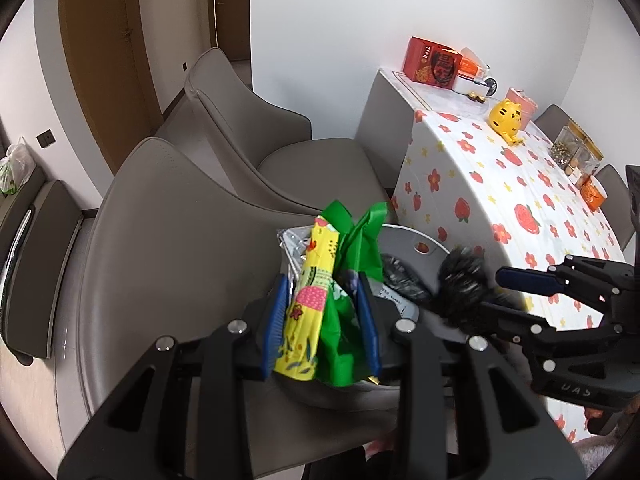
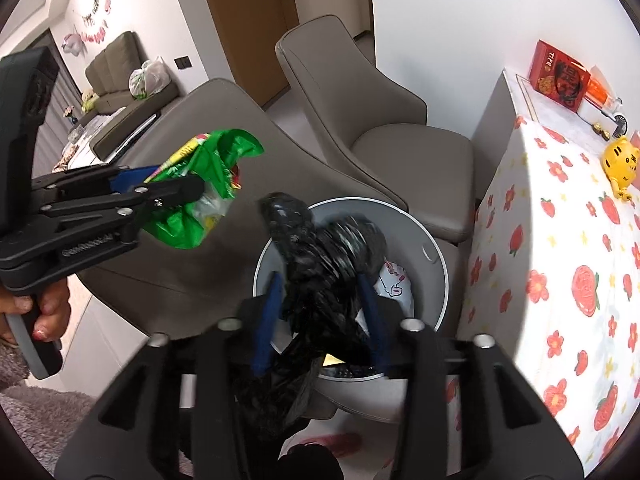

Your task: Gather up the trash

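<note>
My left gripper [image 1: 322, 294] is shut on a bundle of snack wrappers [image 1: 308, 300], yellow and green, held above the grey trash bin [image 1: 404, 236]. It also shows in the right wrist view [image 2: 176, 184] with the wrappers [image 2: 212, 168] to the left of the bin [image 2: 436, 256]. My right gripper [image 2: 322, 292] is shut on a black plastic bag [image 2: 320, 256], blurred, over the bin's opening. In the left wrist view the right gripper [image 1: 500, 292] holds the black bag [image 1: 460, 280] at the bin's right side. White paper trash [image 2: 394, 280] lies inside the bin.
Two grey chairs [image 1: 168, 240] [image 1: 280, 140] stand left of and behind the bin. A table with a flowered cloth [image 1: 500, 184] is on the right, carrying a yellow tiger figure [image 1: 506, 118], a red box [image 1: 430, 62] and jars [image 1: 572, 148]. A sofa [image 2: 116, 72] stands far left.
</note>
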